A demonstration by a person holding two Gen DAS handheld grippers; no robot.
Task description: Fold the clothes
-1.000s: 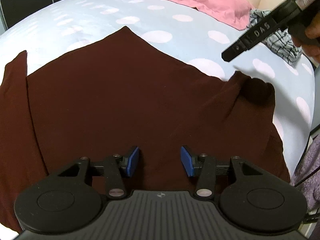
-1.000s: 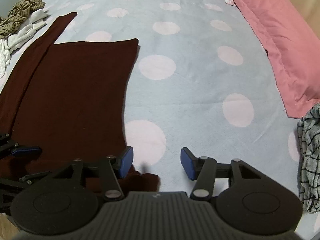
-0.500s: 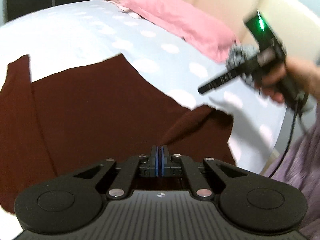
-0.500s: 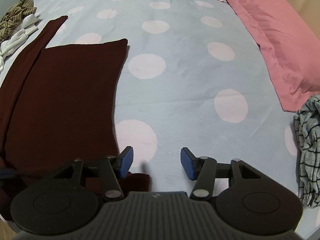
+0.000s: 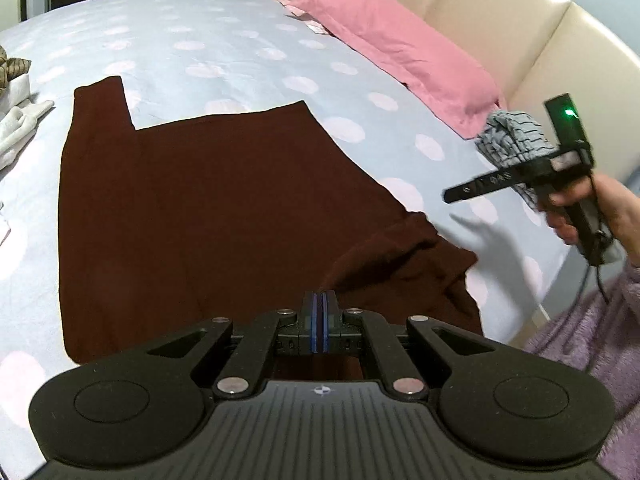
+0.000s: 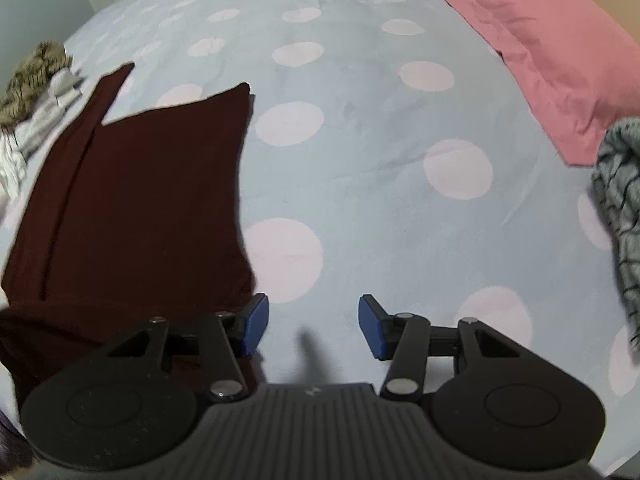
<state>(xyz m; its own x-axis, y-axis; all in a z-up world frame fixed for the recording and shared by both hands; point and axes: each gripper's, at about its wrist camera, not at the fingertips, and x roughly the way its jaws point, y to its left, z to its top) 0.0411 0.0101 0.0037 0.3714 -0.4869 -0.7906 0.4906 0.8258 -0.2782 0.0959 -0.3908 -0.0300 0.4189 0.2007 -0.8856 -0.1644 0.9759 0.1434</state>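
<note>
- Since a second ago: left gripper [image 5: 319,322] goes from spread pads to pads pressed together, and its view now takes in more of the bed and the headboard.
- Left gripper, present state: blue pads meet with no gap visible; a ridge of the maroon garment [image 5: 208,216] rises toward them, so they appear to pinch a fold of its near edge.
- Right gripper [image 6: 313,326]: pads apart and closing, nothing between them, only bare bedspread [image 6: 360,140] beneath; the left pad sits just beside the garment's right edge.
- Right gripper seen from the left wrist view: held in a hand [image 5: 592,208] above the bed's right edge, clear of the cloth.
- Maroon garment: spread flat on the near-left part of the bed, one narrow strip reaching toward the far-left side, near-right corner rumpled and lifted.
- Pink pillow [image 5: 400,48]: along the far-right edge, against the headboard [image 5: 520,28].
- Checked cloth [image 6: 620,200]: bunched at the right edge, just below the pillow.
- Pale and striped clothes [image 6: 36,96]: heaped at the left edge.
</note>
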